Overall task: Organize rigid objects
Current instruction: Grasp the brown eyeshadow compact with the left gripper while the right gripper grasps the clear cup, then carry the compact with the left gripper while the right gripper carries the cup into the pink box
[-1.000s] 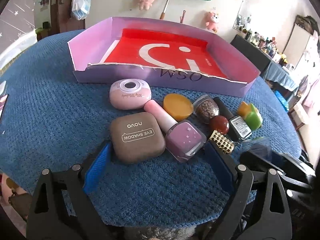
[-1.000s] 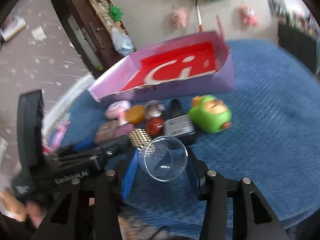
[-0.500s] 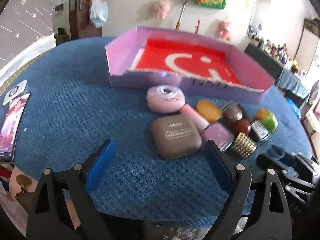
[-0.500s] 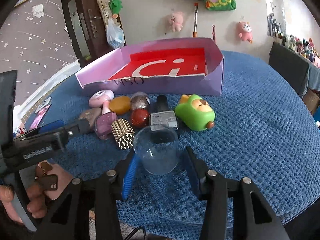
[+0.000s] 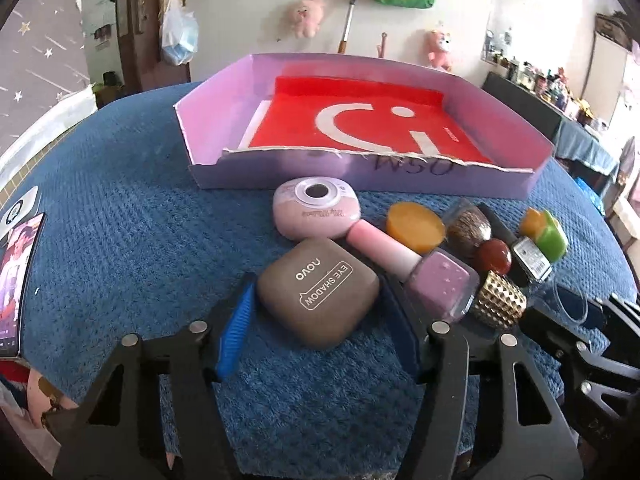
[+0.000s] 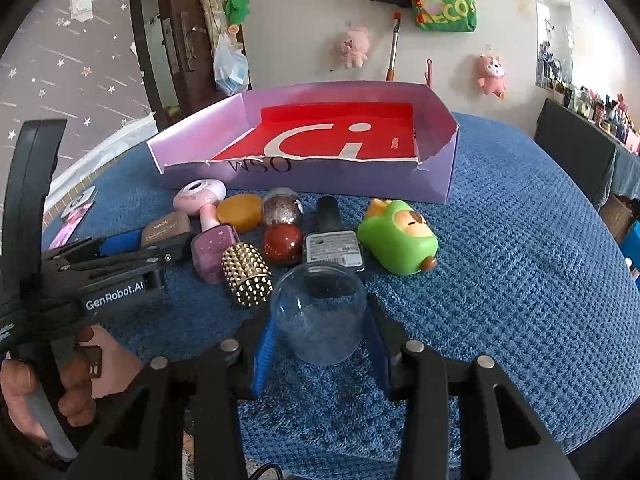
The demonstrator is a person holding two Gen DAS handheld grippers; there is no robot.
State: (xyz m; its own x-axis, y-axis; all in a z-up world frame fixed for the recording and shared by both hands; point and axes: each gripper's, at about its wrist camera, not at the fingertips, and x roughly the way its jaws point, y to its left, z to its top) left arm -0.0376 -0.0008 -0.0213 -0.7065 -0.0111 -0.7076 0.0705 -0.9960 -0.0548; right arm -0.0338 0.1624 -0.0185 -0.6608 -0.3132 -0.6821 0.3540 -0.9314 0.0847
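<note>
- Blue knitted cloth covers the round table [image 5: 120, 216], with a pale wall hung with plush toys along the top of both frames
- Centre of the left view: the brown eye shadow case [image 5: 318, 292] lies flat on the cloth between the fingers of the left tool [image 5: 320, 320], whose jaws are closing; the blue pad at its left edge looks just about touching, contact on the right side is hidden
- Lower centre of the right view: the clear cup [image 6: 320, 312] stands between the fingers of the right tool [image 6: 320, 344], jaws closing too; whether the pads already press on it I cannot tell
- To do this well, I judge each tool should close squarely on the flat sides before lifting; the cup is smooth and may slip or tip
- Right of the case, the purple nail polish bottle [image 5: 442, 288] sits just beside it, with the gold studded cap [image 5: 500, 300] beyond; lift straight up so as not to drag them
- Upper centre, the purple box [image 5: 224, 128] with its red floor is bare, its torn front wall low; room on the cloth lies at left and lower right
</note>
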